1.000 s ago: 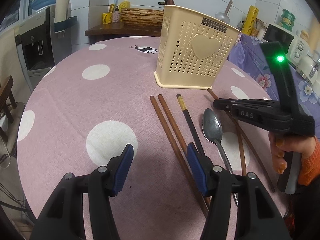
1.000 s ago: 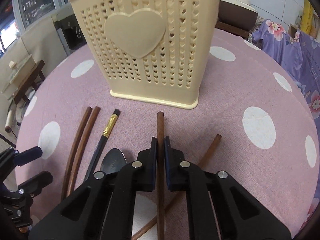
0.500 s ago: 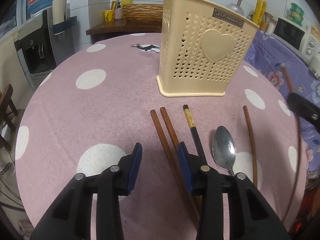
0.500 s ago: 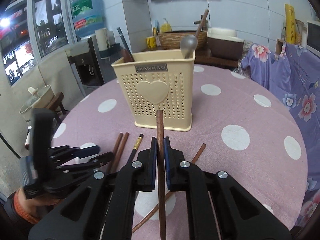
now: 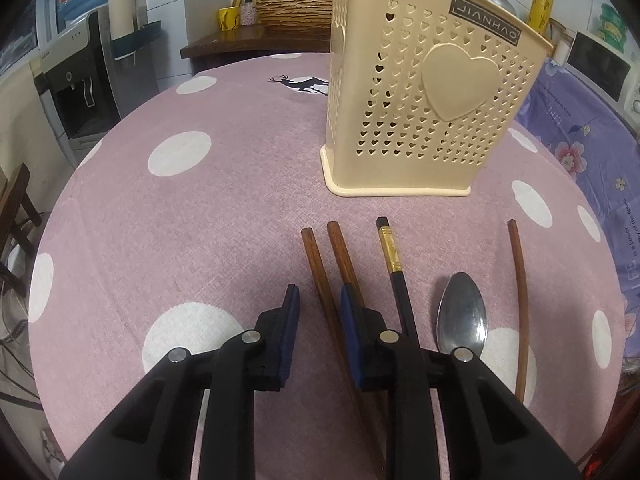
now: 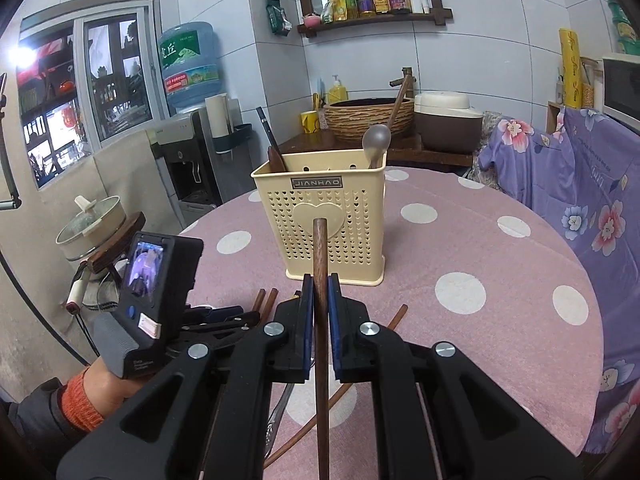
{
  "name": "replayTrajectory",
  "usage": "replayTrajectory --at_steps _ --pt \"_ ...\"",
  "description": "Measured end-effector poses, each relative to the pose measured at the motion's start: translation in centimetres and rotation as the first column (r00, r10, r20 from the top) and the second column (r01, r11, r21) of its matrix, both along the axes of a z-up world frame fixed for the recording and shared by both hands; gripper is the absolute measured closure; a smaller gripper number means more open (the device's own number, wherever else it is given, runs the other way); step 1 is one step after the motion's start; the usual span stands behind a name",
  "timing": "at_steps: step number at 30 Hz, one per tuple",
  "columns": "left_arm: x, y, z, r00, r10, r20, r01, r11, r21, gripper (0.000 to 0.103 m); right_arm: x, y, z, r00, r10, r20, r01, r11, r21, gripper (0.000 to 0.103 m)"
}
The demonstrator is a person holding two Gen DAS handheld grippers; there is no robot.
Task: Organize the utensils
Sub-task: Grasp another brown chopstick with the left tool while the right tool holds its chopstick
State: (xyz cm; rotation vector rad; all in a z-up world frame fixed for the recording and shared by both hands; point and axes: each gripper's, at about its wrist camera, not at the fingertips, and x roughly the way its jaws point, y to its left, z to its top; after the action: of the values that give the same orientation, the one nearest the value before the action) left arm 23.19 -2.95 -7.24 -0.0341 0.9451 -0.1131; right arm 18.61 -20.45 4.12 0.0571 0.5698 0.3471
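Left wrist view: the fingers of the left gripper [image 5: 319, 312] have just been closing to a narrow gap around one of two brown chopsticks [image 5: 316, 260], pads not yet pressing. A black chopstick [image 5: 394, 272], spoon [image 5: 462, 316] and the holder [image 5: 432, 120] at 1 o'clock rest on the bench [image 5: 200, 220].

Right wrist view: the right gripper [image 6: 320, 296] clamps a lifted chopstick [image 6: 320, 248], aimed at the holder at 12 o'clock.

Risk: the left fingers may pinch both adjacent sticks, or the long clamped stick may strike the rim.
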Motion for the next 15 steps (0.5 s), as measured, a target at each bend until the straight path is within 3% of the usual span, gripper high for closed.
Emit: replayTrajectory --at_steps 8,15 --pt "0.9 -0.4 -0.1 0.999 0.037 0.021 -0.038 0.999 0.017 0.093 -0.4 -0.2 0.0 1.000 -0.005 0.015 0.004 1.000 0.010 0.095" --pt "0.6 -1.1 -0.3 0.998 0.046 0.047 -0.048 0.997 0.059 0.093 -0.5 -0.3 0.0 1.000 -0.015 0.017 0.015 1.000 0.012 0.095"
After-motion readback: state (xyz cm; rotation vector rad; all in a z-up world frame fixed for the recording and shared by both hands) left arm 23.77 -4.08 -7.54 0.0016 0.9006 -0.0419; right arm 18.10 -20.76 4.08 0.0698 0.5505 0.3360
